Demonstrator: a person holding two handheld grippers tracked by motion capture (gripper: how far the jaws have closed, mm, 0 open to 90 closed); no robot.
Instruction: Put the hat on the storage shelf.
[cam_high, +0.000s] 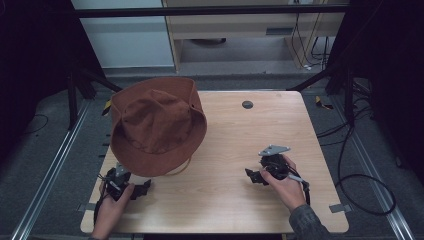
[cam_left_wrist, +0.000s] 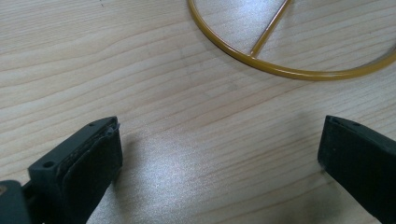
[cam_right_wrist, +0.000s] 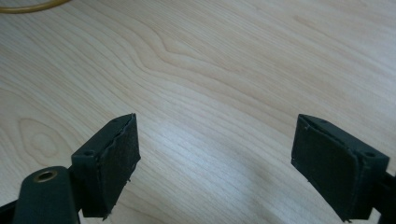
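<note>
Both grippers rest low at the near edge of the wooden table (cam_high: 280, 120), the left gripper (cam_high: 142, 189) at the near left corner and the right gripper (cam_high: 252, 176) toward the near right, each with its jaws spread wide over bare wood and nothing between them. Just beyond the left gripper, a brown brimmed hat (cam_high: 157, 125) sits raised on a thin yellow wire stand (cam_left_wrist: 280, 71) at the table's far left. That stand's ring lies close ahead of the left jaws, apart from them, and well away from the right gripper.
</note>
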